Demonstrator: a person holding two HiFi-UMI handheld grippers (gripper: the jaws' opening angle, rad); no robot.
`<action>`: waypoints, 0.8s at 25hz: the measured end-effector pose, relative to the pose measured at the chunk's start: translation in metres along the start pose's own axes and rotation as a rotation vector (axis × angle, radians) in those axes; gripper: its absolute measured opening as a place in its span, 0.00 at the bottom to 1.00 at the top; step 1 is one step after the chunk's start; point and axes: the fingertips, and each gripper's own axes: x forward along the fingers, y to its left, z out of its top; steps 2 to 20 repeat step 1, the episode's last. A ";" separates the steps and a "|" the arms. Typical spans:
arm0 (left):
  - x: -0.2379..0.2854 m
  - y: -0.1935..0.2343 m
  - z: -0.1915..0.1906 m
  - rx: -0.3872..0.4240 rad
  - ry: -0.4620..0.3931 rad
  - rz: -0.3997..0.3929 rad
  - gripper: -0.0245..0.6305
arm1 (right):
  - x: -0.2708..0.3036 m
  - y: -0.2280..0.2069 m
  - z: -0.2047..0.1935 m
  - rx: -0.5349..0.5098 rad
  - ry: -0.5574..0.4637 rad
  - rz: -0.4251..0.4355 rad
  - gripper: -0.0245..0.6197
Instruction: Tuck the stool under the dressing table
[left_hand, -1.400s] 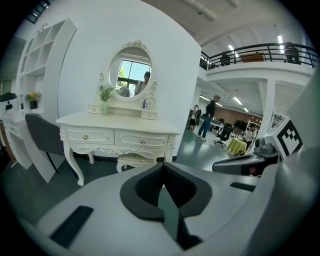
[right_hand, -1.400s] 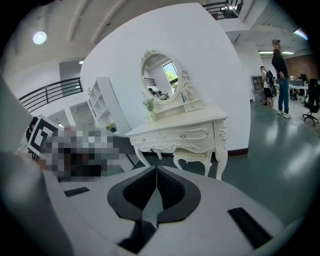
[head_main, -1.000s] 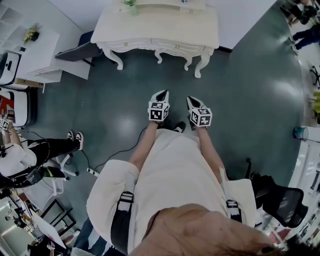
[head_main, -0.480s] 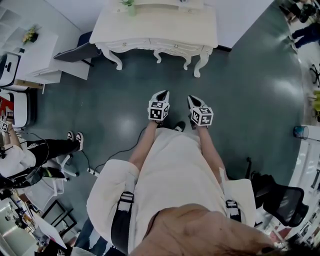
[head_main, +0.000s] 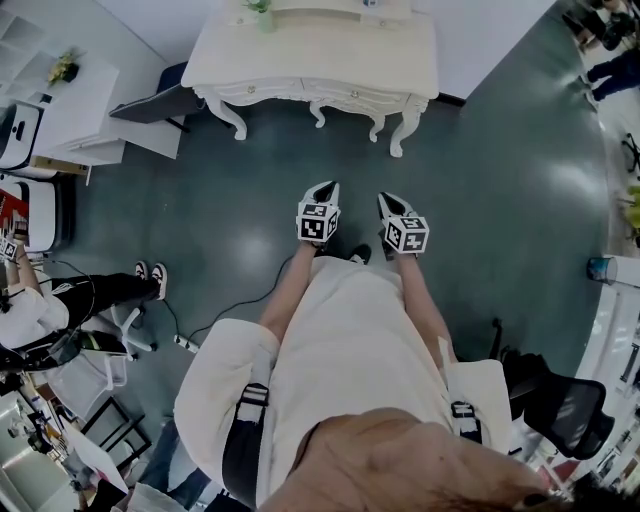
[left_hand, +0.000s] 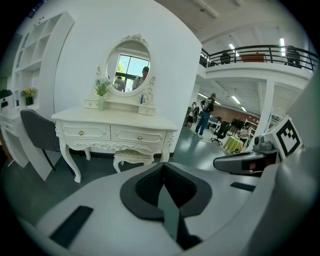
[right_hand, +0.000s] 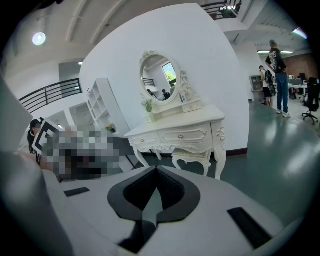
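Observation:
The white dressing table (head_main: 310, 55) stands against the far wall with its oval mirror (left_hand: 128, 67). The cream stool (left_hand: 132, 156) sits under it between the table legs; from above only its curved legs (head_main: 375, 125) show. Both grippers hang side by side over the green floor, well short of the table and pointing at it. My left gripper (head_main: 327, 188) is shut with nothing in it, its pads meeting in the left gripper view (left_hand: 162, 165). My right gripper (head_main: 385, 198) is also shut and empty, and the stool (right_hand: 192, 156) shows beyond it.
A grey chair (head_main: 150, 103) and a white shelf unit (head_main: 70, 110) stand left of the table. A seated person (head_main: 60, 300) and a floor cable (head_main: 230, 305) are at the left. A black office chair (head_main: 565, 405) is at the lower right. People stand far off (right_hand: 276, 75).
My right gripper has crept slightly to the right. The left gripper, table and stool have not moved.

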 end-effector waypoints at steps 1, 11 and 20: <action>0.000 -0.001 0.000 0.000 0.000 -0.002 0.06 | 0.000 -0.001 -0.001 0.000 0.001 -0.001 0.10; 0.000 -0.001 0.000 0.000 0.000 -0.002 0.06 | 0.000 -0.001 -0.001 0.000 0.001 -0.001 0.10; 0.000 -0.001 0.000 0.000 0.000 -0.002 0.06 | 0.000 -0.001 -0.001 0.000 0.001 -0.001 0.10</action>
